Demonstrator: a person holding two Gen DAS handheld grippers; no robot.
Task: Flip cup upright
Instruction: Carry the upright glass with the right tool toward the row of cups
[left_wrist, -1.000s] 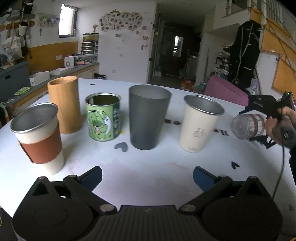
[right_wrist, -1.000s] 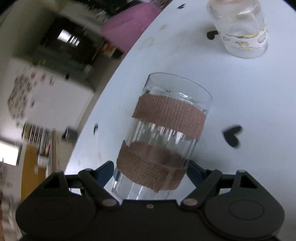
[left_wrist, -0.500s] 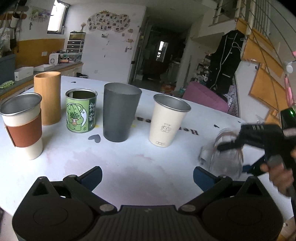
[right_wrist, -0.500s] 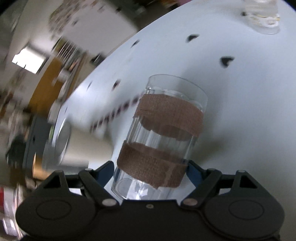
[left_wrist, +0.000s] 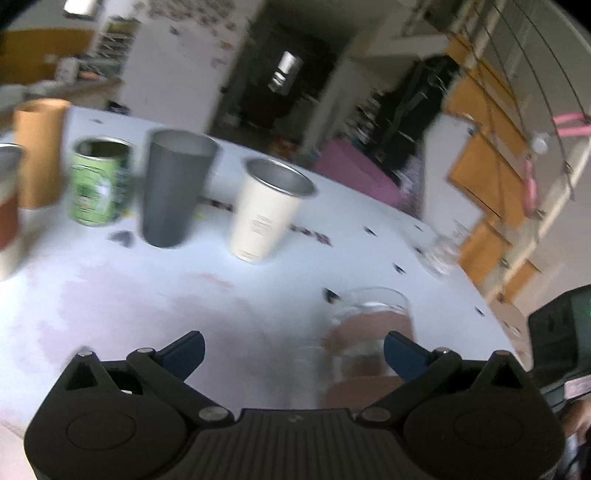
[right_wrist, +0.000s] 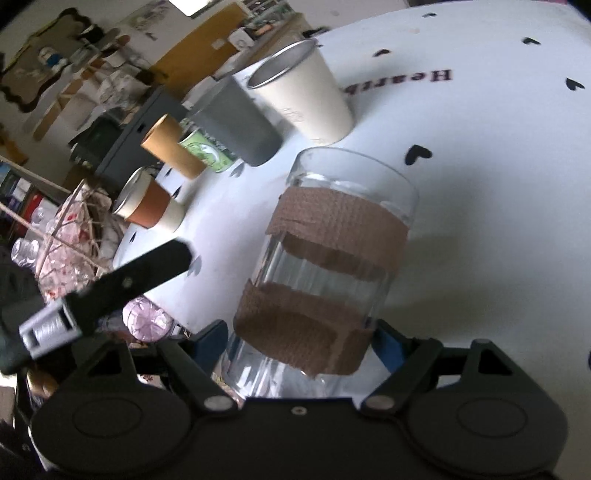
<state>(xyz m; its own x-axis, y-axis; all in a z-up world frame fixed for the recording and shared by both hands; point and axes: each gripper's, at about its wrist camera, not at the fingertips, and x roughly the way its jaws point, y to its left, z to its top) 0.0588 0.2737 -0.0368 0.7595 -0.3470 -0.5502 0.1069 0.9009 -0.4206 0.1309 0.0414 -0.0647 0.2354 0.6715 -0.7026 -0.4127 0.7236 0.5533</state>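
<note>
A clear glass cup (right_wrist: 328, 273) with two brown tape bands sits between the fingers of my right gripper (right_wrist: 301, 339), which is shut on it near its base. Its open rim points up and away from the camera, over the white table (right_wrist: 498, 192). In the blurred left wrist view the same cup (left_wrist: 369, 332) appears upright at the lower right, just behind the right fingertip. My left gripper (left_wrist: 293, 350) is open and empty above the table. Whether the cup's base touches the table is hidden.
A row of upright cups stands on the table: cream (left_wrist: 267, 212), dark grey (left_wrist: 173, 192), green tin (left_wrist: 101, 181), bamboo tube (left_wrist: 38, 151), and a brown-sleeved steel cup (right_wrist: 149, 205). A small glass jar (left_wrist: 441, 251) stands near the far right edge.
My right gripper has turned the glass cup from lying sideways to rim-up and brought it lower and nearer the left gripper. The left gripper's view has swung right.
</note>
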